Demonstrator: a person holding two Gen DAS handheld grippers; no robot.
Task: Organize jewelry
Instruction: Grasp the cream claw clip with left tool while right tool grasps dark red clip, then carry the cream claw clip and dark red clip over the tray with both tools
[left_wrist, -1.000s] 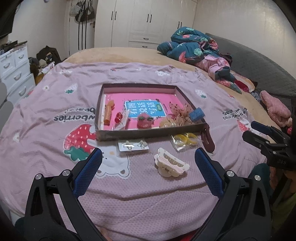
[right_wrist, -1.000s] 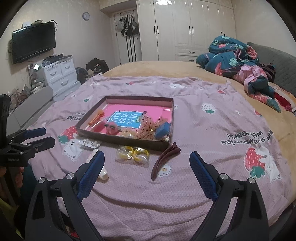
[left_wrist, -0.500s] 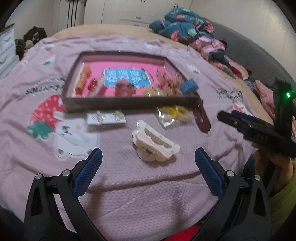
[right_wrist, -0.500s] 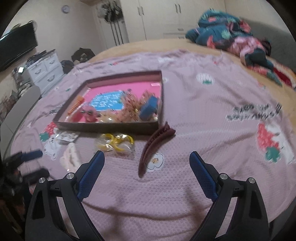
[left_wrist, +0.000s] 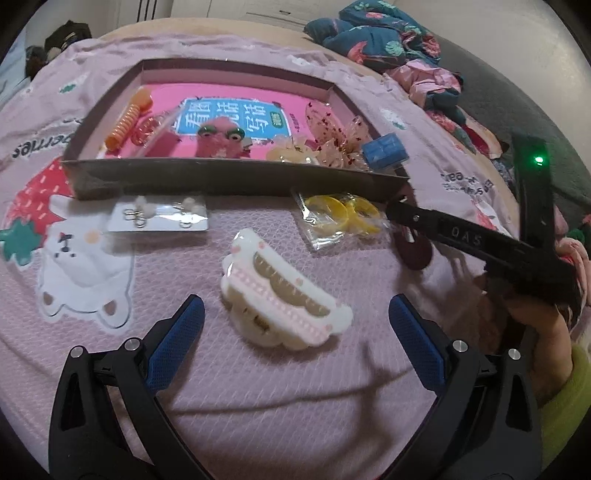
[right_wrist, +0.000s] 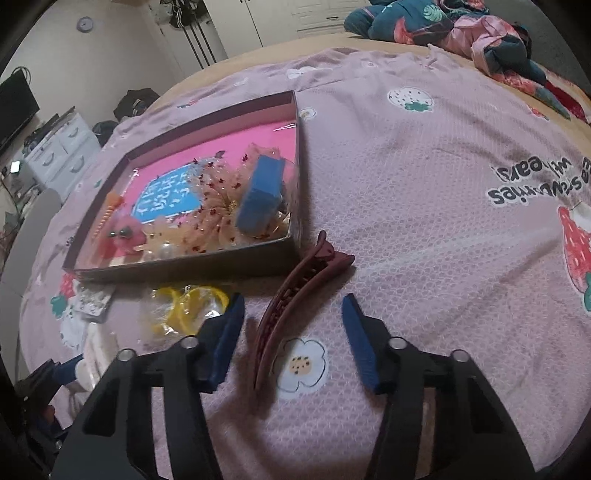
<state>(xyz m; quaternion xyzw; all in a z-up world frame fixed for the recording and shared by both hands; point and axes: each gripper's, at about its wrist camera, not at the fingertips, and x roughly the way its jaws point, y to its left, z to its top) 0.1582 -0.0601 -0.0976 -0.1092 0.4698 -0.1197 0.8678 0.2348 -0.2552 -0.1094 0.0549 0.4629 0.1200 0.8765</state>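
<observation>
Step in hand: pick-up of loose hair pieces lying on the bedspread (right_wrist: 424, 192), outside the cardboard box (left_wrist: 236, 181).

Right hand-held gripper (right_wrist: 291, 339): jaws have just been closing, now part-closed astride the maroon claw clip (right_wrist: 295, 299); pads not yet touching it. The clip is long, curved, toothed hard plastic, lying just beside the box's near corner.

Left hand-held gripper (left_wrist: 295, 332): jaws wide open, just short of the white-and-pink claw clip (left_wrist: 280, 295), which is glossy and scalloped.

Next move, judged: finish closing across the maroon clip's narrow body, lift, carry over the box wall. The smooth curved shell may slip.

Bedspread: soft waffle knit.
</observation>
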